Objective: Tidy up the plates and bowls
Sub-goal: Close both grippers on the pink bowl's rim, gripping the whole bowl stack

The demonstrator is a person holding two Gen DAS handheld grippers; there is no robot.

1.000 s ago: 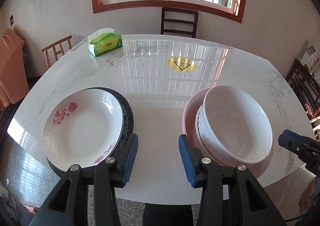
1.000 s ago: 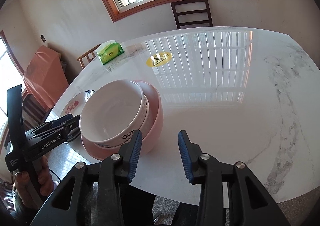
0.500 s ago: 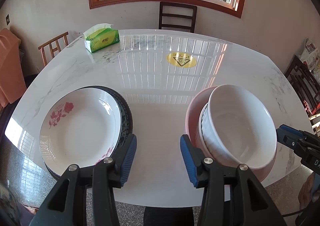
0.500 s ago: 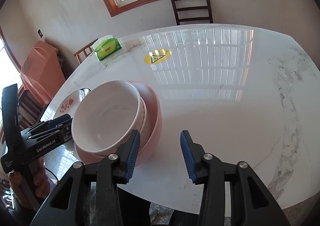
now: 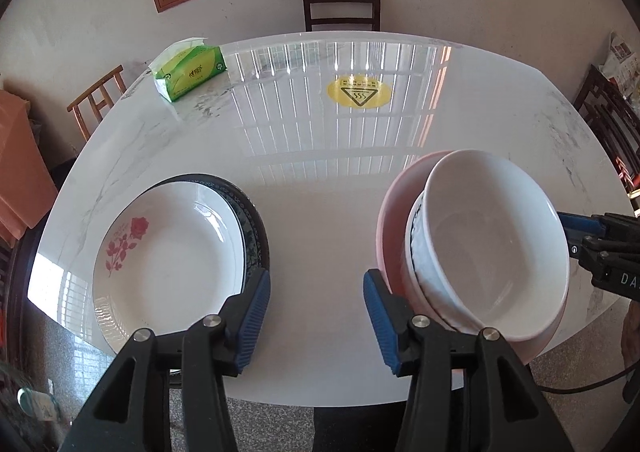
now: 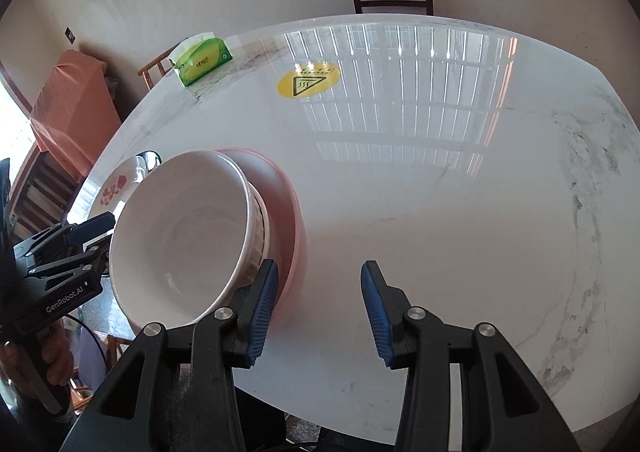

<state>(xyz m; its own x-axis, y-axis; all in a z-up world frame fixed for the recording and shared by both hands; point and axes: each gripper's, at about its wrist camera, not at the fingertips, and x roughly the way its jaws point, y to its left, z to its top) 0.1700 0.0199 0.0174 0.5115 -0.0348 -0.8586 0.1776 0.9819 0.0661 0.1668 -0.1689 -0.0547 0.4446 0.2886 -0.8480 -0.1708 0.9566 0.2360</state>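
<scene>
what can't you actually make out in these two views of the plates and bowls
- How many bowls are nested in the pink bowl: in both views the top white bowl covers all but a ribbed rim beneath.
- The dark plate: in the left wrist view the rose plate hides most of it.
- The green tissue pack: its print is too small to read.
- The near table edge: gripper bodies block it.
</scene>
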